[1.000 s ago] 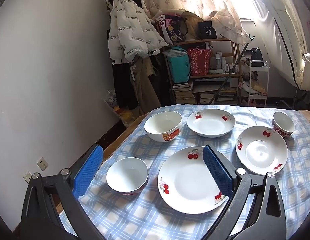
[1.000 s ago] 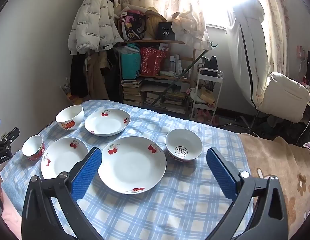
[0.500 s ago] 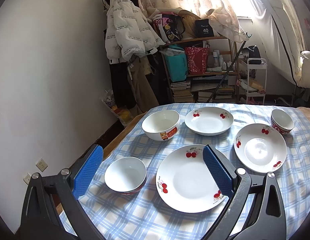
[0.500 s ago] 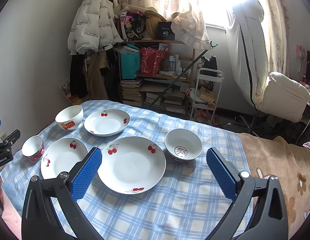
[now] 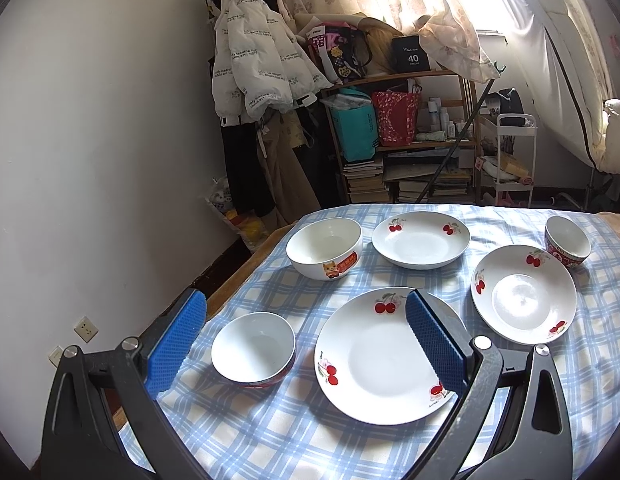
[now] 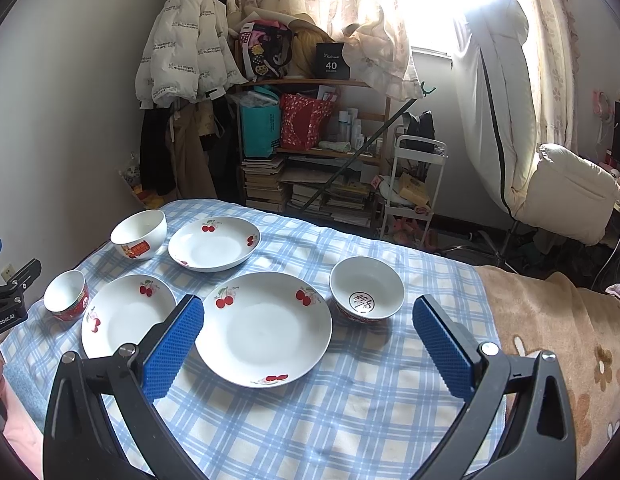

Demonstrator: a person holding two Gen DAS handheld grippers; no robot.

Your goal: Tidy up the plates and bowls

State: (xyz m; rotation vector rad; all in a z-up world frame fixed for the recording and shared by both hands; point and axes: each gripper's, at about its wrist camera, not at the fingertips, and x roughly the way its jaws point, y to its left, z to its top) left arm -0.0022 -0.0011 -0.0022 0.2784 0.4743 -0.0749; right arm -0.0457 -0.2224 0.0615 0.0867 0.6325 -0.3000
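Crockery lay spread in a single layer over the checked tablecloth [image 6: 349, 408], nothing stacked yet, so we judged the sorting had not begun. We saw three cherry-patterned plates: the large plate [image 6: 264, 328] in the middle, a second plate [image 6: 124, 314] just beside it, and a deeper plate [image 6: 214, 244] farther back. The bowls sat apart: a cat-printed bowl [image 6: 138, 234], a small red bowl [image 6: 66, 296] and a bowl with a black mark inside [image 6: 366, 289]. We held our left gripper [image 5: 306, 340] above the table's near edge, its blue pads wide apart and holding nothing, facing a plain white bowl [image 5: 253, 347]. Our right gripper [image 6: 308, 348] hovered likewise, spread and unladen, framing the large plate, probably the base for a stack.
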